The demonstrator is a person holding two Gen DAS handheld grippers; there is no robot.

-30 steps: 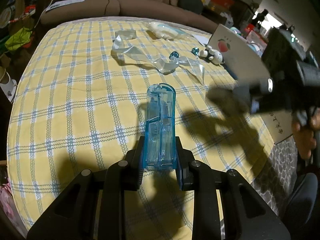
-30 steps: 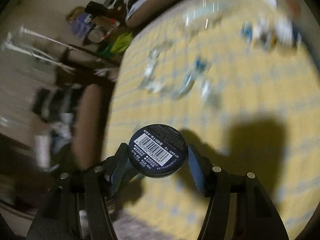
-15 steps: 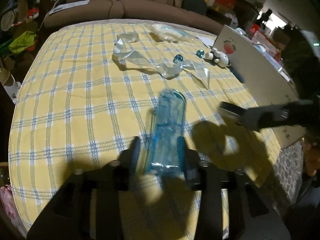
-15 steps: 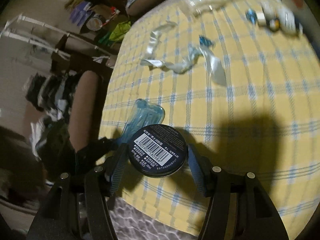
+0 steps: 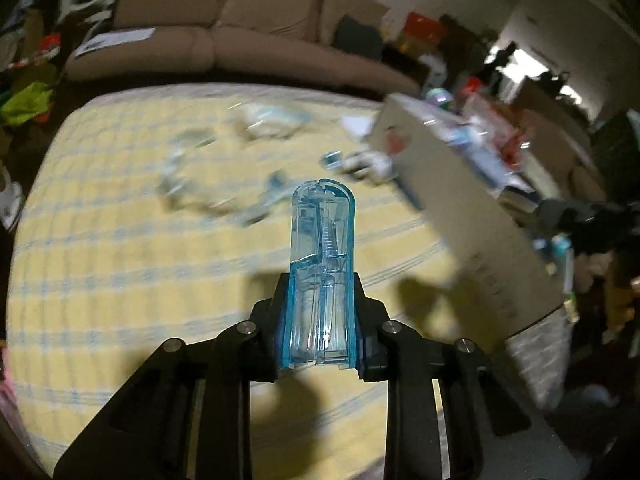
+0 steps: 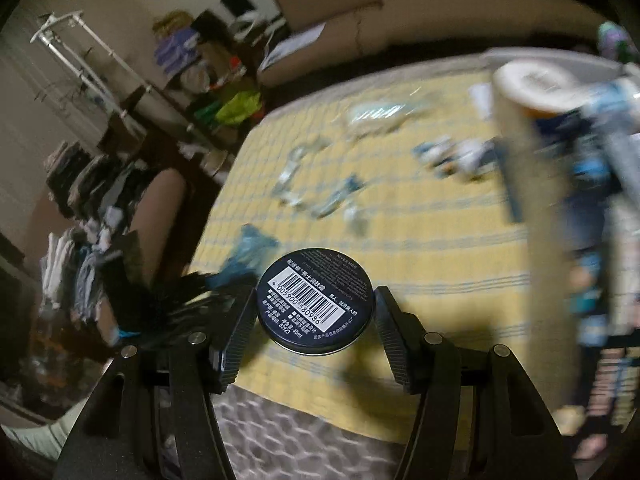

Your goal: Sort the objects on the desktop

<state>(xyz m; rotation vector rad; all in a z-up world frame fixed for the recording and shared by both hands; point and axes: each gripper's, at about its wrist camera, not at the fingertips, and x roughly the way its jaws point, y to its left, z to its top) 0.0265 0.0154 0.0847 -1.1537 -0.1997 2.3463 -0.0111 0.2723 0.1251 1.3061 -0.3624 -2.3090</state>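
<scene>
Left wrist view: the left gripper [image 5: 320,320] is clamped on a clear blue plastic case [image 5: 322,264], its two black fingers [image 5: 276,320] pressing the long sides near the squared lower end, while the rounded end points forward, away from the camera. The case is held up above a table covered by a yellow checked cloth [image 5: 120,240]. Farther back on the cloth lie crumpled clear wrappers [image 5: 208,196] and a few small blue and white items [image 5: 360,162], all blurred, so what they are cannot be told. At the right side of the table stands a cardboard box [image 5: 460,216] with bottles and packets showing above its rim. A brown sofa [image 5: 240,40] runs behind the table. Right wrist view: the right gripper [image 6: 316,320] grips a round dark tin [image 6: 315,305] between its ribbed pads [image 6: 240,332]; the face of the tin turned to the camera carries a white barcode label and small print. The tin is held over the near edge of the cloth [image 6: 440,260], with the cardboard box [image 6: 532,208] rising just to its right, blurred. To the left of the tin the blue case [image 6: 248,256] and the left gripper's dark fingers [image 6: 180,296] show as a smear near the table's edge.
</scene>
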